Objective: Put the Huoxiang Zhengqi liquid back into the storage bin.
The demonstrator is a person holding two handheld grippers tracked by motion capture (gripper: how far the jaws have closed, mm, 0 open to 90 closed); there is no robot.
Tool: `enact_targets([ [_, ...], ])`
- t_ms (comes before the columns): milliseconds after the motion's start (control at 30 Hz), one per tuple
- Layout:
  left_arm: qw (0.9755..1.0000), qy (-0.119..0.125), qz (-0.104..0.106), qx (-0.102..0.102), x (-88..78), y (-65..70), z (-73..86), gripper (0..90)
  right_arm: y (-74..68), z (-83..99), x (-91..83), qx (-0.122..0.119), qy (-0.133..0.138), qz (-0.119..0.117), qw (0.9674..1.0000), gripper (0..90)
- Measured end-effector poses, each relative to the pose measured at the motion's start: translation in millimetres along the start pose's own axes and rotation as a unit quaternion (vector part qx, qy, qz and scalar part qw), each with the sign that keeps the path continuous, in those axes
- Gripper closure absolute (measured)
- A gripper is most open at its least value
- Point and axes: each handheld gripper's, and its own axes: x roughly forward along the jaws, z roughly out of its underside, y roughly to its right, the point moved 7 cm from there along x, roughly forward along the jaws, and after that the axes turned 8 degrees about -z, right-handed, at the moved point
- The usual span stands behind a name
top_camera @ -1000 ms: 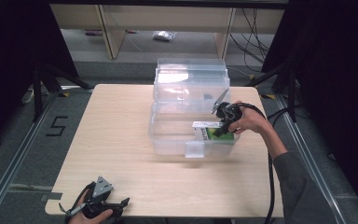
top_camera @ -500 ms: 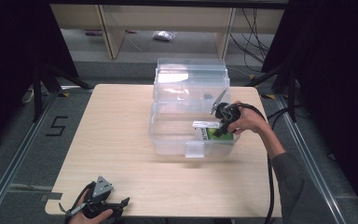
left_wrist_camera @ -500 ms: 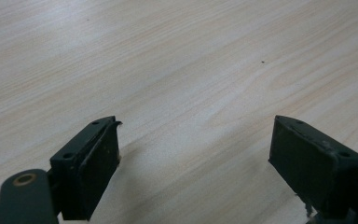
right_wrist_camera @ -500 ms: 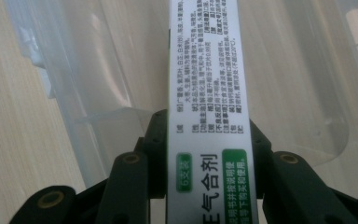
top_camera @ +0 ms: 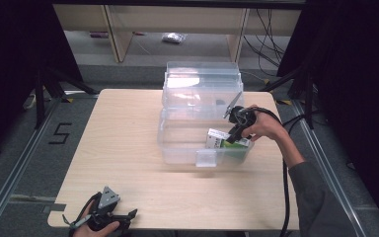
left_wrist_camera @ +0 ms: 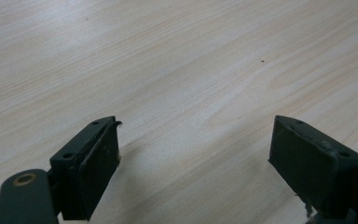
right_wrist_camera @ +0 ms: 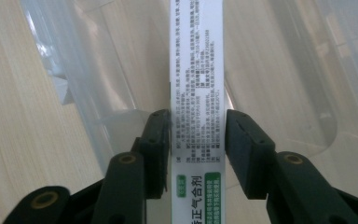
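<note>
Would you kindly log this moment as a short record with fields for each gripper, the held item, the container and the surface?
right gripper: shut on the box, reaching into the bin
held item: white and green printed carton, clamped between the jaws on its two long sides
container: clear plastic bin, lid open behind it
left gripper: open, holding nothing, low over the near table edge
surface: light wooden table

- Your work surface is a light wooden table (top_camera: 128,148) with rounded corners, standing on grey floor.
- A clear plastic bin (top_camera: 177,148) with its lid raised at the back sits directly on the table, right of centre.
- Your left gripper (top_camera: 123,219) rests at the table's near edge.
</note>
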Motion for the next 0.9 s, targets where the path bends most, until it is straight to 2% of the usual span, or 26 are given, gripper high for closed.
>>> enact_targets([
  [33, 1.0, 0.001, 0.001, 0.0, -0.1, 0.3, -0.1, 15.3, -0.5, -0.5, -1.4, -0.004, 0.001, 0.001, 1.0, 59.2],
  [67, 1.0, 0.002, -0.002, 0.001, 0.2, 0.1, 0.0, 15.3, -2.6, -0.2, -3.4, 0.008, -0.001, 0.003, 1.0, 58.7],
  [100, 1.0, 0.006, -0.001, -0.007, 0.9, 1.3, -0.4, 15.3, -3.9, -1.9, -5.1, 0.0, 0.007, -0.002, 1.0, 58.0],
  [133, 1.0, 0.003, 0.002, -0.003, 0.5, 0.5, 0.1, 15.3, -4.2, -3.7, -7.4, -0.008, 0.016, -0.003, 0.9998, 57.0],
  [167, 1.0, 0.002, -0.005, -0.002, 0.9, -0.6, 0.1, 15.3, -5.6, -4.7, -9.9, -0.004, 0.022, -0.001, 0.9998, 55.5],
  [200, 1.0, -0.001, -0.001, 0.001, 0.2, -0.8, 0.2, 15.3, -7.3, -5.6, -12.1, 0.005, 0.026, 0.004, 0.9997, 53.9],
  [233, 1.0, 0.001, -0.005, 0.0, 0.6, -0.5, 0.1, 15.3, -7.4, -6.6, -13.7, -0.002, 0.03, 0.003, 0.9996, 53.1],
  [267, 1.0, 0.001, -0.003, 0.002, 0.6, -0.4, 0.3, 15.3, -11.4, -6.8, -16.3, 0.011, 0.032, 0.003, 0.9994, 50.8],
  [333, 0.9999, 0.005, -0.01, -0.006, 1.9, -0.5, -0.3, 15.3, -13.0, -8.7, -20.5, 0.005, 0.043, 0.004, 0.9991, 47.6],
  [367, 1.0, -0.006, 0.004, 0.001, -0.5, -0.8, 0.4, 15.3, -12.5, -8.8, -23.0, 0.006, 0.047, 0.007, 0.9988, 46.6],
  [533, 1.0, 0.004, -0.006, -0.005, 0.9, -1.4, -0.4, 15.3, -15.4, -7.7, -33.4, 0.016, 0.068, 0.018, 0.9974, 41.9],
  [600, 1.0, 0.0, 0.001, -0.001, -0.6, -1.3, -0.2, 15.3, -17.1, -6.4, -37.1, 0.027, 0.074, 0.024, 0.9966, 40.9],
  [667, 1.0, 0.005, -0.006, -0.005, 1.3, -1.3, -0.4, 15.3, -19.7, -5.5, -40.3, 0.027, 0.081, 0.025, 0.9961, 39.6],
  [800, 1.0, 0.001, 0.0, -0.001, -0.6, -1.3, -0.4, 15.3, -25.4, -3.3, -44.7, 0.04, 0.091, 0.032, 0.9946, 36.2],
  [867, 1.0, 0.002, 0.0, -0.001, -0.5, -1.2, -0.2, 15.3, -27.4, -3.1, -44.9, 0.038, 0.091, 0.035, 0.9945, 35.1],
  [900, 1.0, 0.0, -0.002, -0.002, -0.8, -1.8, -0.1, 15.3, -34.5, -3.2, -46.5, 0.041, 0.098, 0.035, 0.9937, 34.2],
])
